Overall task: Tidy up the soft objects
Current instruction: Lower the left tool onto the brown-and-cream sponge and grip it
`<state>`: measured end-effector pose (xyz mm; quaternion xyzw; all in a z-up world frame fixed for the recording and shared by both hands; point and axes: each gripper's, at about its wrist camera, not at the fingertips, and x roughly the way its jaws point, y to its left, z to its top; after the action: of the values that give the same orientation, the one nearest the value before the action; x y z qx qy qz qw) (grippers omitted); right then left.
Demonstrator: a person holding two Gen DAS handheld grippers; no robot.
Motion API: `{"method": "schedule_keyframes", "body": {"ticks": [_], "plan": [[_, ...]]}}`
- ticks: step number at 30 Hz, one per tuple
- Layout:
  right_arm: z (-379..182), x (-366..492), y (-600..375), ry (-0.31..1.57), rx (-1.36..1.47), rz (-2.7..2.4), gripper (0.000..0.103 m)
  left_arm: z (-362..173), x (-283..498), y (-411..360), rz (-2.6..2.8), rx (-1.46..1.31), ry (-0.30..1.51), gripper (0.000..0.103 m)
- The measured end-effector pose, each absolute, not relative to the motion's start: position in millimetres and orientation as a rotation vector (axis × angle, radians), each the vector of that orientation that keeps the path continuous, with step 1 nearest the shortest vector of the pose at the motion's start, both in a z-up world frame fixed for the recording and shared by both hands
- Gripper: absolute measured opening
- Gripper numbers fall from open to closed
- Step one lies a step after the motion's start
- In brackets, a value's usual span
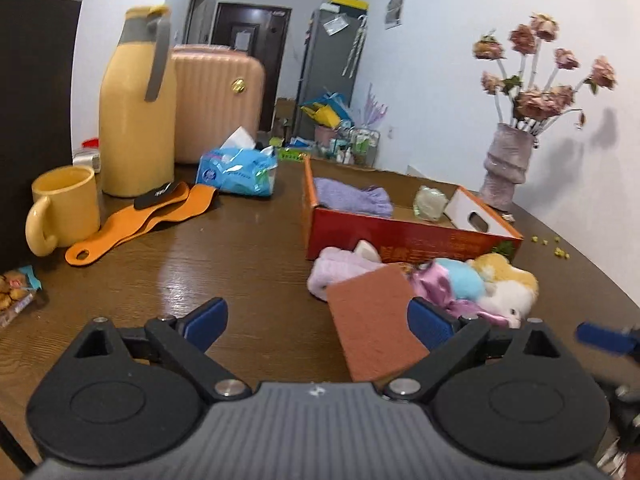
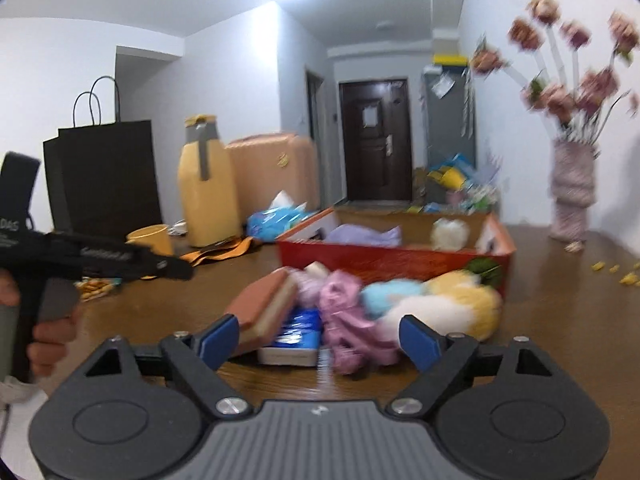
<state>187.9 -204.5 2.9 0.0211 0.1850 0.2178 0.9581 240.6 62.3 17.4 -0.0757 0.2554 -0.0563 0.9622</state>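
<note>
A: Two grippers, both w/ jaws wide, nothing held. Left gripper (image 1: 316, 320) sits low over the table (image 1: 240, 264); sponge (image 1: 372, 320) is just fwd-right of it, near its right finger.

B: Sponge's long axis?

A: Runs roughly away from the camera, tilted, one end propped on the pile.

B: Rest of the soft stuff?

A: Purple sock (image 1: 340, 272), pink ribbon (image 2: 344, 320), blue/yellow/white plush (image 1: 496, 280), all heaped at the near wall of the red box (image 1: 400, 236). Purple cloth (image 1: 352, 198) already inside.

B: Right gripper (image 2: 320, 340)?

A: Dead ahead of the pile, ribbon btwn its fingers' line, not touching. Prob. nearer than left.
</note>
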Motion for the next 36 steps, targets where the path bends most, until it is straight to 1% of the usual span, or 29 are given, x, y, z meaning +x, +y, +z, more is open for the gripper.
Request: {"method": "schedule_keyframes", "body": {"ticks": [5, 6, 8, 11, 15, 18, 20, 22, 24, 27, 30, 31, 32, 34, 35, 36], "plan": [[-9.6, 234.3, -159.9, 0.414, 0.030, 0.492, 0.077, 5.7, 254.0, 78.7, -0.071, -0.153, 0.544, 0.098], [-11.7, 244.6, -154.5, 0.429, 0.031, 0.492, 0.077, 3.5, 255.0, 83.2, -0.067, -0.159, 0.549, 0.098], [-19.7, 267.5, -140.9, 0.474, 0.027, 0.479, 0.073, 0.7, 255.7, 91.5, -0.052, -0.171, 0.554, 0.098], [-23.3, 279.7, -131.0, 0.485, 0.057, 0.529, 0.044, -1.3, 253.0, 102.5, -0.033, -0.185, 0.553, 0.098], [-14.2, 266.0, -131.6, 0.512, 0.002, 0.662, 0.038, 1.0, 242.8, 109.5, -0.067, -0.205, 0.528, 0.098], [-5.0, 252.0, -155.9, 0.615, -0.031, 0.851, 0.039, 3.2, 234.8, 104.3, -0.182, -0.245, 0.523, 0.098], [-1.9, 243.8, -177.8, 0.614, -0.045, 0.853, 0.041, -1.8, 234.1, 92.6, -0.275, -0.267, 0.551, 0.099], [1.0, 242.9, -194.7, 0.603, -0.036, 0.750, 0.052, -10.8, 237.9, 75.2, -0.339, -0.267, 0.588, 0.099], [5.6, 236.1, -211.0, 0.577, -0.025, 0.581, 0.055, -17.6, 241.8, 59.1, -0.373, -0.272, 0.612, 0.099], [4.3, 217.3, -238.4, 0.555, 0.113, 0.500, 0.055, -21.0, 245.3, 48.5, -0.401, -0.272, 0.606, 0.099], [-10.2, 198.5, -252.7, 0.588, 0.269, 0.524, 0.055, -20.1, 250.7, 42.3, -0.430, -0.275, 0.607, 0.093], [-16.1, 195.3, -254.0, 0.597, 0.314, 0.538, 0.055, -20.3, 252.6, 40.9, -0.446, -0.284, 0.613, 0.086], [-21.9, 192.0, -253.4, 0.604, 0.360, 0.548, 0.055, -21.5, 253.7, 39.0, -0.480, -0.293, 0.627, 0.068], [-32.8, 191.0, -251.0, 0.627, 0.456, 0.561, 0.054, -25.5, 254.3, 32.0, -0.494, -0.292, 0.689, 0.044], [-39.4, 191.7, -249.7, 0.638, 0.502, 0.550, 0.054, -25.8, 250.4, 30.8, -0.484, -0.303, 0.691, 0.043], [-44.7, 193.4, -248.2, 0.650, 0.529, 0.527, 0.051, -24.7, 244.7, 29.8, -0.473, -0.306, 0.690, 0.041]]}}
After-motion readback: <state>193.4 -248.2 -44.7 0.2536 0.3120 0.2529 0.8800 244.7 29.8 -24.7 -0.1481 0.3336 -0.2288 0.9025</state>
